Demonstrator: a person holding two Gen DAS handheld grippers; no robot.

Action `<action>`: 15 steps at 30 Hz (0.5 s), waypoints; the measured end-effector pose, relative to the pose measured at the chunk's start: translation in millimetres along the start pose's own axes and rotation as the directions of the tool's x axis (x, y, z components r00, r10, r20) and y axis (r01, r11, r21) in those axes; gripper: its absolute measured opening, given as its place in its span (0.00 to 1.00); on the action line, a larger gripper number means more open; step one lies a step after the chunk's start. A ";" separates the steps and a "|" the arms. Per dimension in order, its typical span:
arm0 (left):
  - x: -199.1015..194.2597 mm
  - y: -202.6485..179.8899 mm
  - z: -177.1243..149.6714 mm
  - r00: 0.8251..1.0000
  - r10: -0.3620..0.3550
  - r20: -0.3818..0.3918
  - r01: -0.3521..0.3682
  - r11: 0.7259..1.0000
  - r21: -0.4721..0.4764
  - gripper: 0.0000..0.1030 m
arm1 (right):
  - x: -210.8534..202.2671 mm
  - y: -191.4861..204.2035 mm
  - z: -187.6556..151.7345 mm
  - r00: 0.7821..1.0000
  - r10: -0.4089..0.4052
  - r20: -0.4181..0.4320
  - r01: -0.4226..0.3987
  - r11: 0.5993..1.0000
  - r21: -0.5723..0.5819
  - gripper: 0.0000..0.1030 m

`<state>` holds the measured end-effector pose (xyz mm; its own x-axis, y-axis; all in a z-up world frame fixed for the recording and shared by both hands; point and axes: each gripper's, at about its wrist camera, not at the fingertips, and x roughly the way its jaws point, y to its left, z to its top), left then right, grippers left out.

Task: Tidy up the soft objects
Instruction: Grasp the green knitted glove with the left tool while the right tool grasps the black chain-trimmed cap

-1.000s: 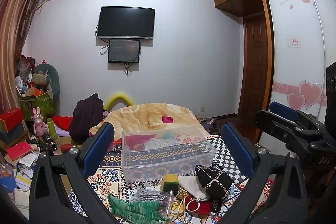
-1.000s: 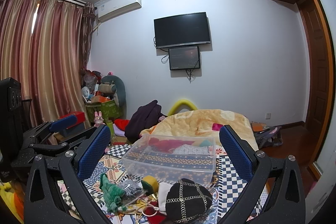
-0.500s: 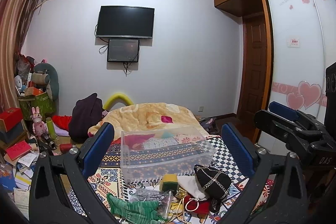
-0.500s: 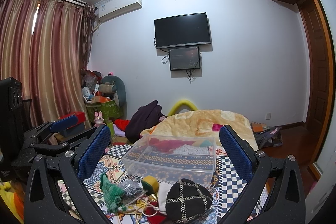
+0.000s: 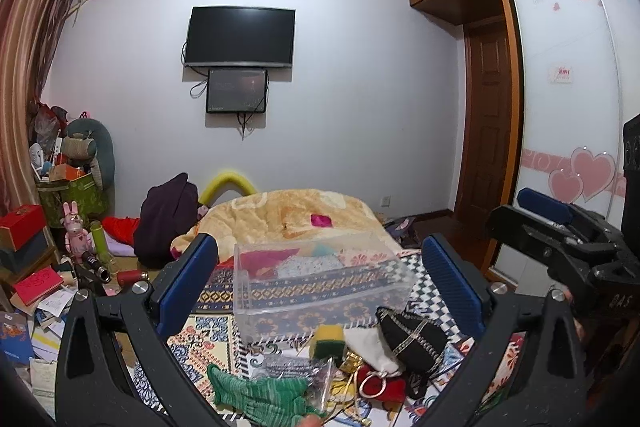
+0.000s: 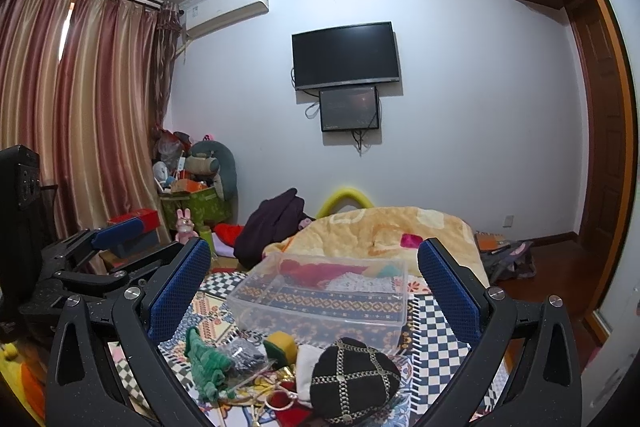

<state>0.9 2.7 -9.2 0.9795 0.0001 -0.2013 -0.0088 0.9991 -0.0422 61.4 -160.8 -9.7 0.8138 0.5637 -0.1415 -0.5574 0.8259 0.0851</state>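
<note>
A clear plastic box (image 5: 320, 283) (image 6: 324, 299) sits on a patterned bedspread, with several folded cloths inside at its far end. In front of it lie a green knitted toy (image 5: 260, 393) (image 6: 206, 359), a yellow-green sponge (image 5: 329, 341) (image 6: 281, 345), a white pouch (image 5: 370, 347), a black hat with gold chain trim (image 5: 412, 337) (image 6: 352, 379) and a red pouch (image 5: 376, 385). My left gripper (image 5: 320, 287) is open and empty above the pile. My right gripper (image 6: 314, 291) is open and empty, also above the pile. Each gripper shows at the side of the other's view.
A yellow blanket (image 5: 296, 215) and a dark garment (image 5: 166, 215) lie beyond the box. Boxes, books and toys (image 5: 48, 247) crowd the floor at left. A wardrobe with sliding doors (image 5: 568, 107) stands at right. A zip bag of dark items (image 6: 244, 355) lies by the toy.
The left wrist view has shifted slightly, so the box and pile sit a little further left and lower. The right gripper has held still. Both jaws stay open.
</note>
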 end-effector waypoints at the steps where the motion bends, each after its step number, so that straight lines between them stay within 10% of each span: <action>1: 2.7 1.5 -2.9 1.000 0.004 -0.014 -0.004 1.000 -0.001 1.00 | 2.1 -2.0 -2.3 1.000 -0.004 -0.011 0.004 1.000 0.002 1.00; 15: 51.4 35.1 -86.7 0.955 0.003 -0.297 -0.021 0.998 -0.056 1.00 | 35.3 -27.7 -55.0 0.971 -0.021 -0.240 0.028 0.999 0.026 1.00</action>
<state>33.5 34.1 -105.9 0.8758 -0.0094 -0.4826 -0.0405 0.9949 -0.0929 96.5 -164.3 -71.3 0.7619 0.5277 -0.3756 -0.5300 0.8412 0.1068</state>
